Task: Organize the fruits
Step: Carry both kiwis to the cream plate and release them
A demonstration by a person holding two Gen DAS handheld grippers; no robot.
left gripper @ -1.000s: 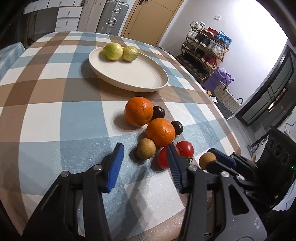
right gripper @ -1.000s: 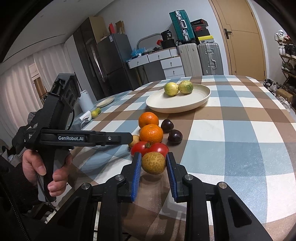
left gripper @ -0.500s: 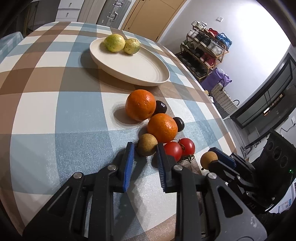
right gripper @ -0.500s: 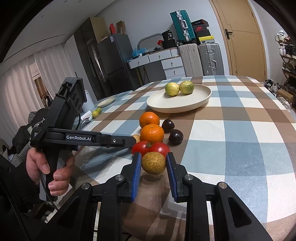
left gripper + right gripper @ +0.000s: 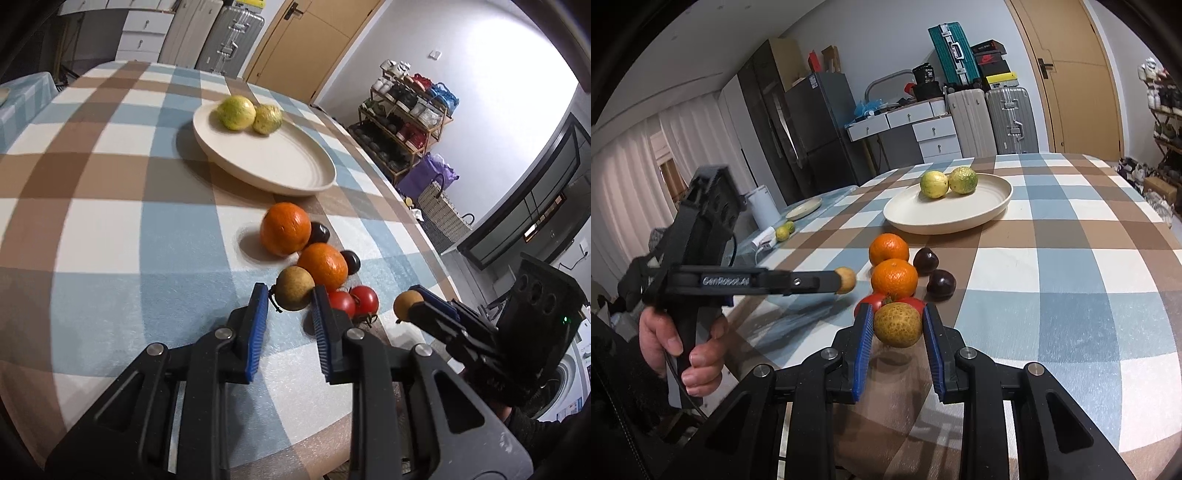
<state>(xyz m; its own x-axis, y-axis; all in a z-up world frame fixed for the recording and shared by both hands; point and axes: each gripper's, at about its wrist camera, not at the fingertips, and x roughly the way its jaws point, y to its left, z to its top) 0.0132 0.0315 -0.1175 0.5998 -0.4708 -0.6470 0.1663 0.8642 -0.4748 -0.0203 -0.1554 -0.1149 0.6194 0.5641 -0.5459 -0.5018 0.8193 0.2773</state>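
My left gripper (image 5: 290,301) is shut on a small brown round fruit (image 5: 294,288) and holds it above the checked tablecloth; it also shows in the right wrist view (image 5: 846,280). My right gripper (image 5: 897,325) is shut on a second brown fruit (image 5: 898,325), lifted a little off the cloth. Two oranges (image 5: 285,229) (image 5: 323,266), two dark plums (image 5: 925,261) (image 5: 941,283) and two tomatoes (image 5: 364,300) lie in a cluster just ahead. A cream plate (image 5: 295,168) farther back holds two yellow-green fruits (image 5: 236,112).
The round table's edge (image 5: 424,229) drops off to the right in the left wrist view. A side table with a small plate (image 5: 804,207), a white cup and a lime stands at the left in the right wrist view. Suitcases, drawers and a door stand behind.
My left gripper closed around the small brown fruit and lifted it off the cloth. My right gripper kept its hold on the other brown fruit and barely moved.
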